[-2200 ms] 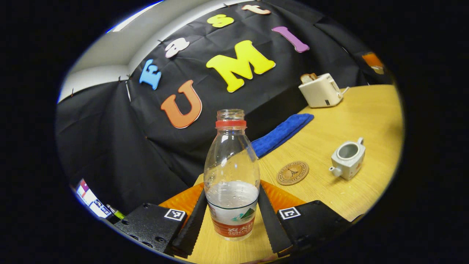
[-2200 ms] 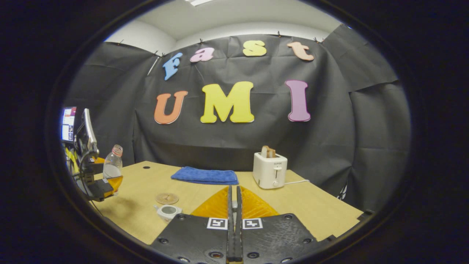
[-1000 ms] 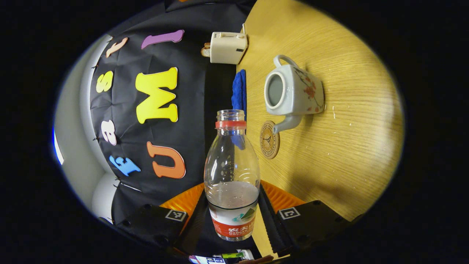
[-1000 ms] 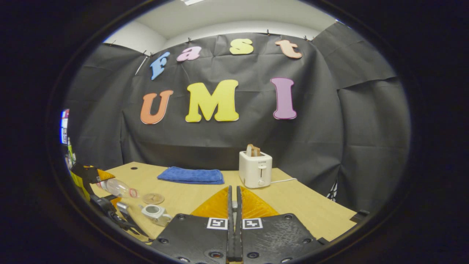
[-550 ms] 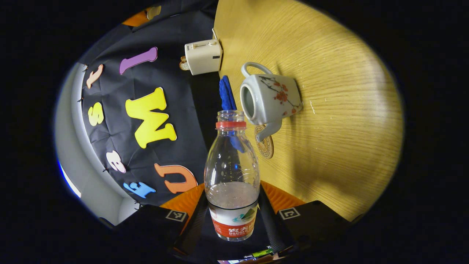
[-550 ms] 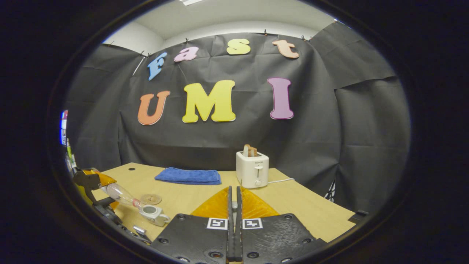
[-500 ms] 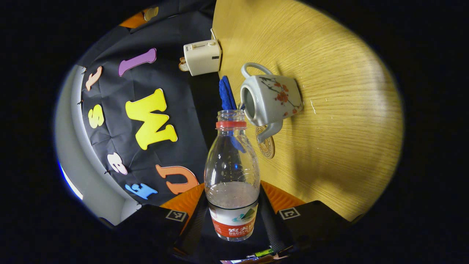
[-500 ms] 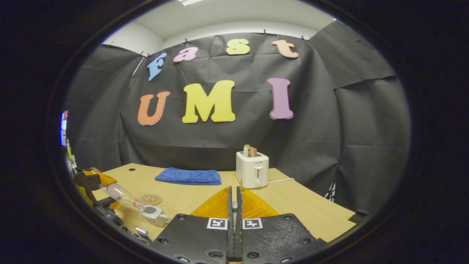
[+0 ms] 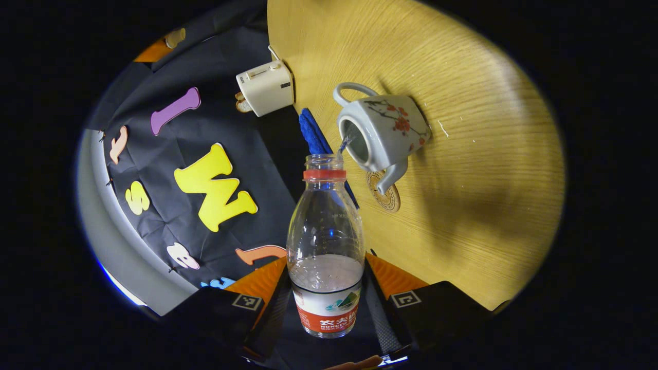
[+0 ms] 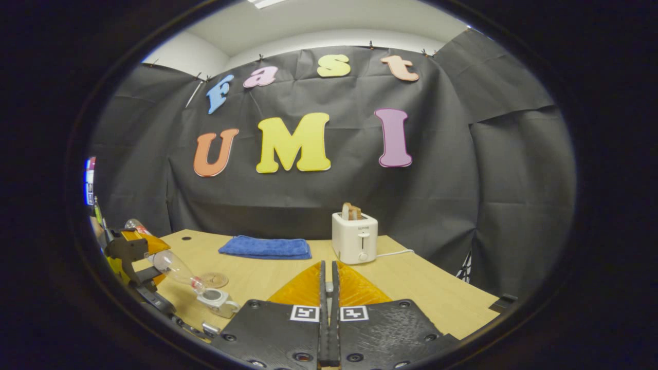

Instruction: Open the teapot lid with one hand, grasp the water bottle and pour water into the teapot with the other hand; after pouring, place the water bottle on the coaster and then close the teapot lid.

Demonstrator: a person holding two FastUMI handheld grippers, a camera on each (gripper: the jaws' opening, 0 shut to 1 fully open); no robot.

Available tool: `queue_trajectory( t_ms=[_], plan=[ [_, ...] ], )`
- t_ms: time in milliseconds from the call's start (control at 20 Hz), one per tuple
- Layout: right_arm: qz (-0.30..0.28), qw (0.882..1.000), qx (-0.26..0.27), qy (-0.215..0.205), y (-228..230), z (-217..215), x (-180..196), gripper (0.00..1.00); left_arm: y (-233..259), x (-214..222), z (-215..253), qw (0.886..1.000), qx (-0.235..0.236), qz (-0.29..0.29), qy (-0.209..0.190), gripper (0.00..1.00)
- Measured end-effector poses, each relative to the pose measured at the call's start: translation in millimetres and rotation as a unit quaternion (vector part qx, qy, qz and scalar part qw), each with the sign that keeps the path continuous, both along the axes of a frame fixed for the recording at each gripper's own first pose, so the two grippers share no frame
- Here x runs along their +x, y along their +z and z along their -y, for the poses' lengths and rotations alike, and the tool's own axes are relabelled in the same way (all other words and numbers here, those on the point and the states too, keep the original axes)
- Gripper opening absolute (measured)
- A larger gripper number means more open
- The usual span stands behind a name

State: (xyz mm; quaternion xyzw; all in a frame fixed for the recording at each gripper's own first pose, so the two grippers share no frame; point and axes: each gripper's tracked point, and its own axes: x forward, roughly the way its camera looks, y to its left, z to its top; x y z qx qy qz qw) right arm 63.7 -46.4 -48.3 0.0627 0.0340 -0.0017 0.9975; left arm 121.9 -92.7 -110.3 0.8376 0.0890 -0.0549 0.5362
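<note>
A: Pour is live. Your left gripper (image 9: 326, 303) has its jaws clamped on the lower body of the water bottle (image 9: 325, 241), tipped neck-down, mouth right over the open teapot (image 9: 383, 131).

B: I see a thin stream crossing from the bottle mouth into the pot. So the lid is off already?

A: The pot's mouth is bare, yes, that step looks done. Your right gripper (image 10: 327, 318) is raised well apart from the pot, jaws pressed nearly together; whether the lid sits between them, I cannot tell.

B: What's left for you?

A: By my reckoning: finish pouring, since water remains in the bottle, then stand it on the coaster (image 9: 384, 190) just beside the spout on the surface (image 9: 462, 169), then close the lid.
</note>
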Motion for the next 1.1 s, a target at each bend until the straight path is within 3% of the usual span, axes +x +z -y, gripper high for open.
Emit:
queue_trajectory(
  t_ms=[350,550,600,750,1050,1100],
  plan=[
    [-0.003,1.0,0.003,0.001,-2,-1,0,0.0,8,-1,3,0.998,0.056,-0.01,-0.003,0.76],
    [-0.003,1.0,0.002,0.001,-1,-1,-1,0.0,12,-4,1,0.997,0.081,-0.014,-0.001,0.8],
    [-0.003,1.0,0.002,0.002,-1,-2,-1,0.0,13,-5,2,0.996,0.086,-0.013,-0.001,0.76],
    [-0.004,1.0,0.002,0.001,-1,-1,-1,0.0,17,-7,-1,0.995,0.096,-0.01,0.007,0.76],
    [-0.004,1.0,0.0,0.0,-1,1,-1,0.0,16,-10,1,0.994,0.104,-0.016,0.003,0.76],
    [-0.005,1.0,0.0,-0.001,-1,2,0,0.0,15,-11,1,0.994,0.106,-0.016,0.004,0.8]
  ],
)
